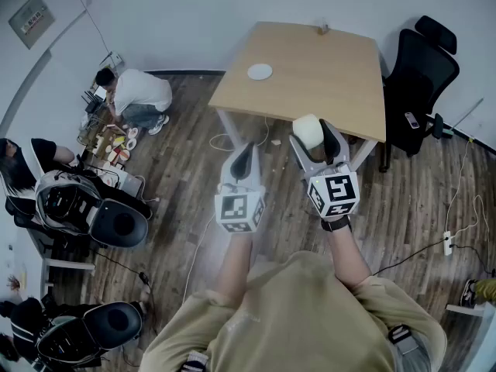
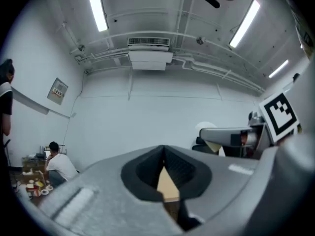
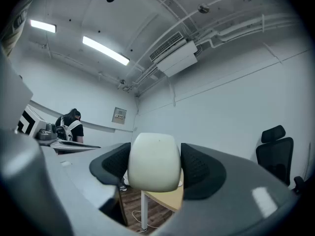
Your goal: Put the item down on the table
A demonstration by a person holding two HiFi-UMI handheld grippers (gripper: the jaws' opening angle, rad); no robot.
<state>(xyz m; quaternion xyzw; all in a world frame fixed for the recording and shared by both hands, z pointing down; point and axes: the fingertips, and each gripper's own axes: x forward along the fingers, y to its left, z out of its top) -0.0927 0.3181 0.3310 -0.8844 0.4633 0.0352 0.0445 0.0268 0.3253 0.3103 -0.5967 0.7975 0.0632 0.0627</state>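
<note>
- Carrying looks like the step in hand. In the head view the right gripper (image 1: 318, 140) clamps a cream, smooth, round-shouldered block (image 1: 308, 129). It holds the block in the air at the near edge of the light wooden table (image 1: 325, 84), not resting on it.
- Also in the head view, the left gripper (image 1: 243, 160) hangs beside it, short of the table's near edge. A flat white round disc (image 1: 260, 71) lies near the table's left edge.
- In the left gripper view, the dark ribbed pads meet at their tips with nothing between them.
- In the right gripper view, black ribbed pads press both flanks of the block (image 3: 153, 162), so the jaws stand fairly wide around it. Its skin looks even and matte, with softly rounded corners.
- The next move, as I judge it, is to reach over the tabletop, lower until the block's base rests there, then spread the jaws.
</note>
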